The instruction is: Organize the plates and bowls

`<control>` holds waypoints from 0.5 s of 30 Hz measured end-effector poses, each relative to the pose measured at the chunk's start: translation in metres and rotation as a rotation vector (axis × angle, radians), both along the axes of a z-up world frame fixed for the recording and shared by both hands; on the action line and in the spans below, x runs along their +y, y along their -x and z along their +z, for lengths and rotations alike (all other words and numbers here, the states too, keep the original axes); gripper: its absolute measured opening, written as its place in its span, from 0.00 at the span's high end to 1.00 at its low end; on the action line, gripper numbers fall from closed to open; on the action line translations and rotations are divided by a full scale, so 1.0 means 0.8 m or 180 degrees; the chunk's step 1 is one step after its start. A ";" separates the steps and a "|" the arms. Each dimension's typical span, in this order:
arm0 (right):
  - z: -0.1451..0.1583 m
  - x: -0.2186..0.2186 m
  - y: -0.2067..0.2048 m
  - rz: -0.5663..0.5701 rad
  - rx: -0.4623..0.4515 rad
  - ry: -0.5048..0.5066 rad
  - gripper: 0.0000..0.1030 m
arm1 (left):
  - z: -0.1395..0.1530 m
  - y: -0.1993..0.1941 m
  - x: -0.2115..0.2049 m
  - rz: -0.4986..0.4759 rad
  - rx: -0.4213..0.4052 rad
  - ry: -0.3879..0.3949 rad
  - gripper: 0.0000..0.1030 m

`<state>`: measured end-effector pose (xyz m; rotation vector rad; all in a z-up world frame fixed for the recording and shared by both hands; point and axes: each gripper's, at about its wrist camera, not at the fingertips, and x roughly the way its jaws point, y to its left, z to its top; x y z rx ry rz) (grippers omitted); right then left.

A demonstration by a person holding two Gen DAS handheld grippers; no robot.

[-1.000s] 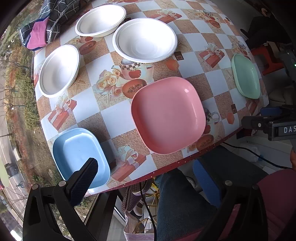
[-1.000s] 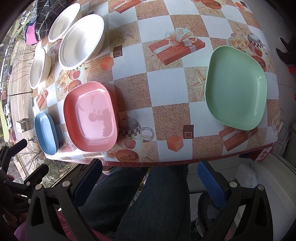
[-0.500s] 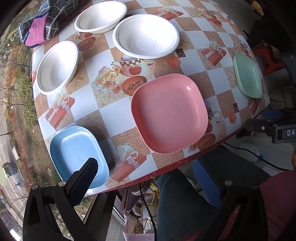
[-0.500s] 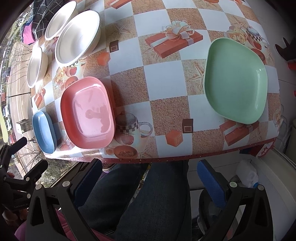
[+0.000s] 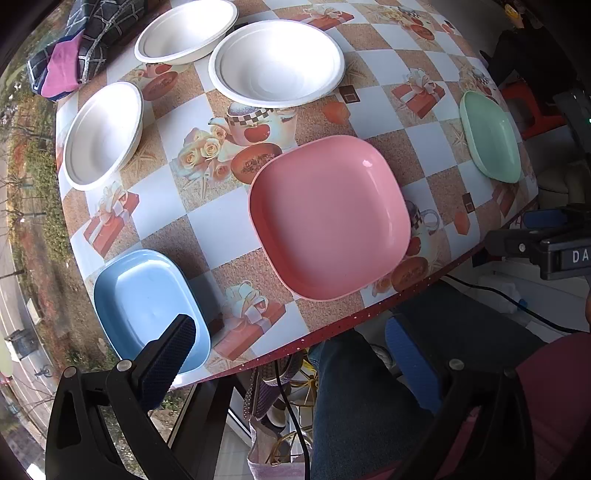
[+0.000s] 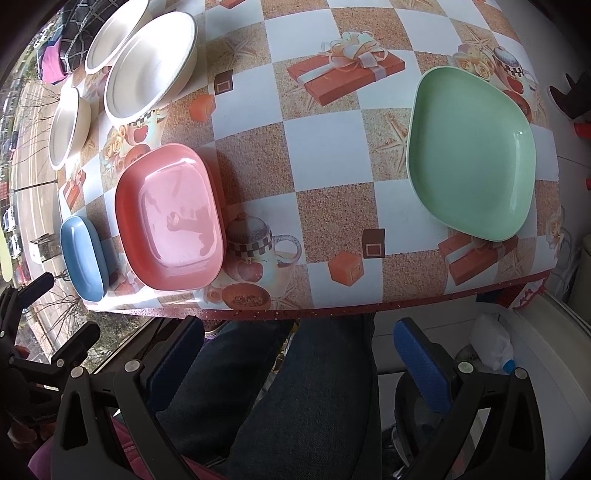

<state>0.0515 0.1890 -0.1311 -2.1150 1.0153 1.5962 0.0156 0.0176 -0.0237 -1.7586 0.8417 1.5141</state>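
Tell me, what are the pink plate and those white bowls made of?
The pink plate looks like glossy hard plastic or melamine: it shows sharp highlights and mirror-like reflections. The three white bowls look matte, with thin rolled rims, probably moulded paper pulp or foam, though that stays uncertain.

The left gripper's finger is covering the blue plate's near corner; the far bowl is running off the right view's top edge.
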 end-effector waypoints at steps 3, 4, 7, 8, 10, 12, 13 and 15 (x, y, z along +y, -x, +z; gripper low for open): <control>-0.001 -0.001 0.000 0.0003 -0.0006 0.0006 0.00 | 0.000 0.000 -0.001 0.0013 -0.0004 -0.0002 0.00; -0.002 -0.001 0.001 0.0004 -0.0010 0.0008 0.00 | -0.001 0.000 -0.002 0.0017 -0.0009 -0.0002 0.00; -0.003 -0.002 0.000 0.0006 -0.0019 0.0019 0.00 | -0.002 0.001 -0.002 0.0027 -0.0021 0.0003 0.00; -0.003 -0.002 0.000 0.0006 -0.0021 0.0021 0.00 | -0.002 0.001 -0.002 0.0030 -0.0023 0.0002 0.00; -0.004 -0.002 0.000 0.0007 -0.0022 0.0023 0.00 | -0.003 0.001 -0.003 0.0036 -0.0025 0.0005 0.00; -0.004 -0.003 0.000 0.0008 -0.0026 0.0027 0.00 | -0.004 0.001 -0.003 0.0036 -0.0029 0.0009 0.00; -0.005 -0.003 0.000 0.0009 -0.0027 0.0029 0.00 | -0.004 0.001 -0.003 0.0036 -0.0032 0.0011 0.00; -0.006 -0.004 0.000 0.0009 -0.0030 0.0032 0.00 | -0.005 0.001 -0.003 0.0037 -0.0039 0.0015 0.00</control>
